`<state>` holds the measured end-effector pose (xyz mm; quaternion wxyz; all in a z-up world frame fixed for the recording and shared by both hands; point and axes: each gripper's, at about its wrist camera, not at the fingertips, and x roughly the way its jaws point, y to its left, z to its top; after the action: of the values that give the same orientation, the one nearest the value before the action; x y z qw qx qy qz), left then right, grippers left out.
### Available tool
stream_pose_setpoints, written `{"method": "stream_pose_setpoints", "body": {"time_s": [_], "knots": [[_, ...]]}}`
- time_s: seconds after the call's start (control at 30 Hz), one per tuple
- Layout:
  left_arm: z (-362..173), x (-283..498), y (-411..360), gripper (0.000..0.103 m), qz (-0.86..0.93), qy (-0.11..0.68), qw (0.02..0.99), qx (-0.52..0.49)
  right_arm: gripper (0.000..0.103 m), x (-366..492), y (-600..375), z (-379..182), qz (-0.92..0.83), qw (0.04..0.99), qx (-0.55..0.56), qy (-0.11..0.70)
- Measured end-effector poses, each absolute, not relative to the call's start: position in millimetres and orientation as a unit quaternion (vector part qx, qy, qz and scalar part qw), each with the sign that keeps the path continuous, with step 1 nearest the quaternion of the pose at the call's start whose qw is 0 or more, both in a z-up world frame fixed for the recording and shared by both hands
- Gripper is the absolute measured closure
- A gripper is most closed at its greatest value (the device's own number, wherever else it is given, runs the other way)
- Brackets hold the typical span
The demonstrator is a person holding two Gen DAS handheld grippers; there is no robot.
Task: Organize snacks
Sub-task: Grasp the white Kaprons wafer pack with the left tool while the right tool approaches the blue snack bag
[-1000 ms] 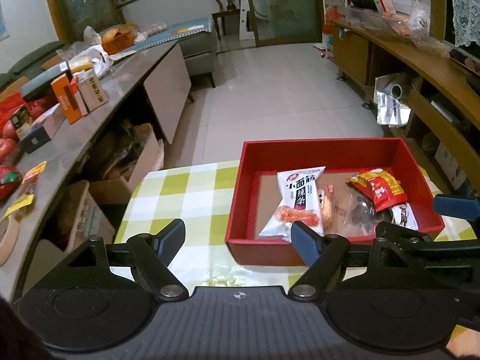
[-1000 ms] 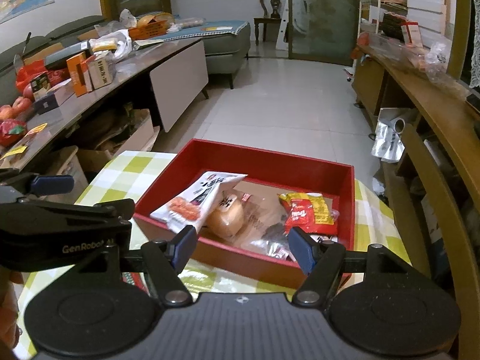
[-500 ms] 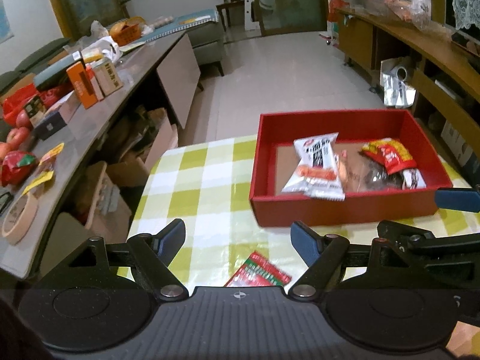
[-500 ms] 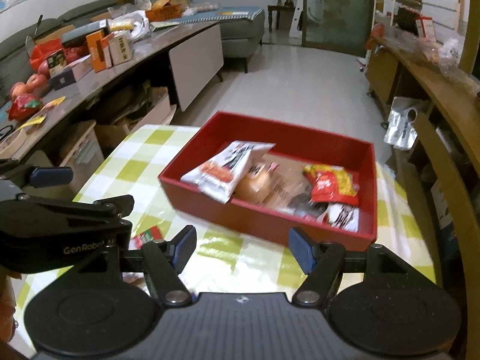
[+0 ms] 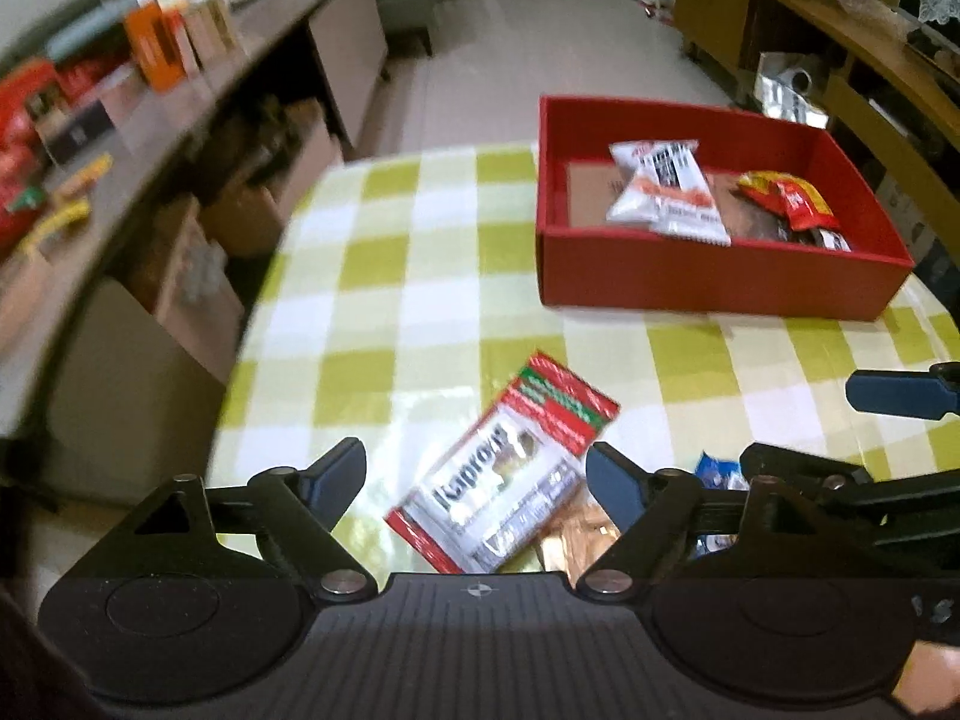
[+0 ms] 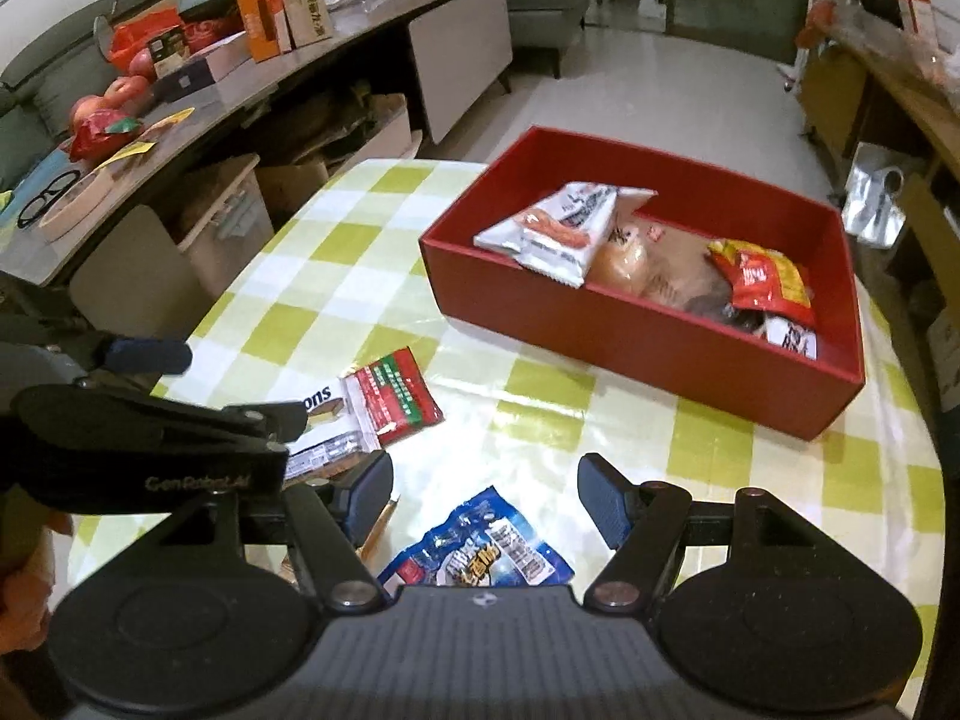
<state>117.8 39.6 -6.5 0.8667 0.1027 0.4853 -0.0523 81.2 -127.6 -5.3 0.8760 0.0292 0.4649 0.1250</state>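
A red box (image 5: 720,288) (image 6: 630,342) on the checked table holds a white snack bag (image 5: 660,192) (image 6: 558,228), a red-and-yellow packet (image 5: 792,201) (image 6: 762,276) and a bun. A red-and-white packet (image 5: 510,468) (image 6: 384,402) lies flat on the cloth; my left gripper (image 5: 477,474) hangs over its near end, jaws opening, pads clear of it. A blue packet (image 6: 480,552) (image 5: 717,471) lies below my right gripper (image 6: 486,504), which stands open and empty above it.
A brownish wrapper (image 5: 576,540) lies beside the red-and-white packet. A long counter (image 6: 198,102) with boxes, apples and glasses runs along the left, cardboard boxes beneath it. A wooden shelf unit (image 6: 900,90) stands to the right. The green-checked tablecloth (image 6: 600,432) ends in a rounded edge at left.
Both grippers have drawn back from the red box and tipped downward. The red-and-white and blue packets on the cloth have come into view beneath them. The left jaws have widened slightly.
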Motion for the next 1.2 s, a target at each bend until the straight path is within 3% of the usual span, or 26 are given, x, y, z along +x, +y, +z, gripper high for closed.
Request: {"method": "stream_pose_setpoints", "body": {"time_s": [0.33, 0.53, 0.7, 0.93, 1.2], "knots": [[-42, 154, 47, 0.016, -0.059, 0.544, 0.835, 0.068, 0.026, 87, -141, -26, 0.116, 0.858, 0.042, 0.499], [-61, 160, 34, 0.013, -0.07, 0.544, 0.827, 0.127, 0.026, 86, -146, -32, 0.125, 0.847, 0.054, 0.514], [-76, 161, 39, 0.011, -0.089, 0.576, 0.805, 0.113, 0.026, 87, -152, -41, 0.12, 0.838, 0.058, 0.53], [-70, 135, 45, 0.018, -0.109, 0.603, 0.786, 0.083, 0.026, 88, -154, -44, 0.115, 0.832, 0.059, 0.539], [-67, 121, 46, 0.014, -0.084, 0.605, 0.786, 0.097, 0.026, 81, -156, -44, 0.126, 0.827, 0.064, 0.544]]}}
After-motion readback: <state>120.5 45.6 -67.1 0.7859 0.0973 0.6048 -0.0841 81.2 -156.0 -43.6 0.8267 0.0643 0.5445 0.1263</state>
